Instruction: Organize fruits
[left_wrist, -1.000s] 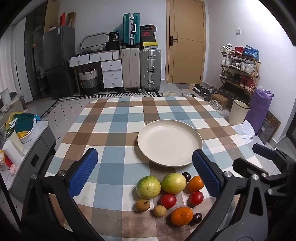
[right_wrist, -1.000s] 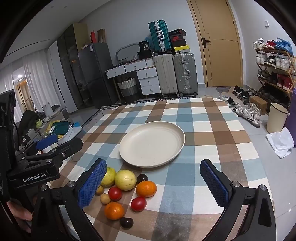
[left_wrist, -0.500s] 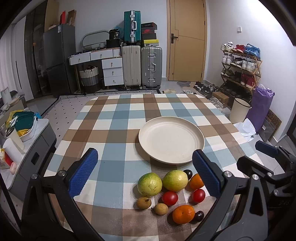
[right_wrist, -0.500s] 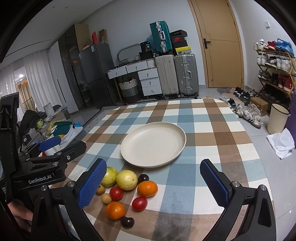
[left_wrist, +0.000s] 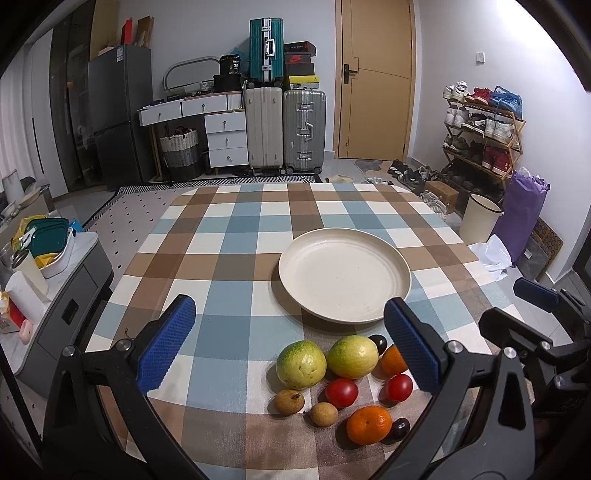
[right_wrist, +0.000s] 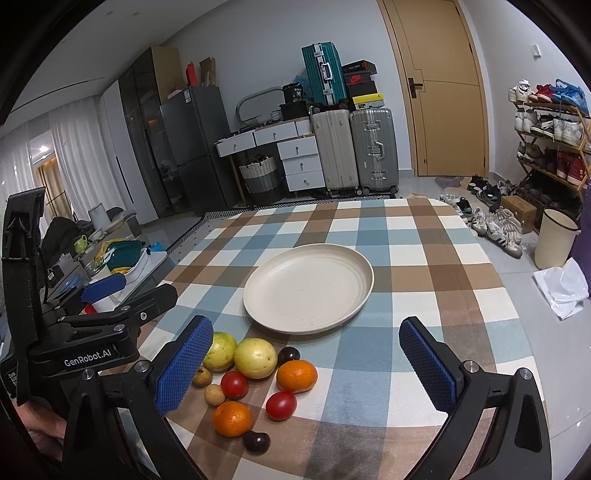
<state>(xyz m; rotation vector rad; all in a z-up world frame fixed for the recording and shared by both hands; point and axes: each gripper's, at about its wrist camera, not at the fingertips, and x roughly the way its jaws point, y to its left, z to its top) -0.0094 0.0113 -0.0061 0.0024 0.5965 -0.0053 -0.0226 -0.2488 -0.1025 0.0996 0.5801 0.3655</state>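
A cream plate lies bare on the checked tablecloth. In front of it sits a cluster of fruit: two green guavas, two oranges, two red tomatoes, two small brown longans, and dark plums. My left gripper hangs open above the near table edge, nothing between its blue pads. My right gripper is open too, hovering just right of the cluster. Each gripper shows in the other's view.
The tablecloth covers a table with rounded far corners. A grey cabinet with containers stands left of it. A bin, a white bag and a shoe rack are to the right. Suitcases line the far wall.
Both grippers have drifted slightly back and up, so the plate and fruit sit a little lower and nearer in view. The jaws stay open; no fruit has moved.
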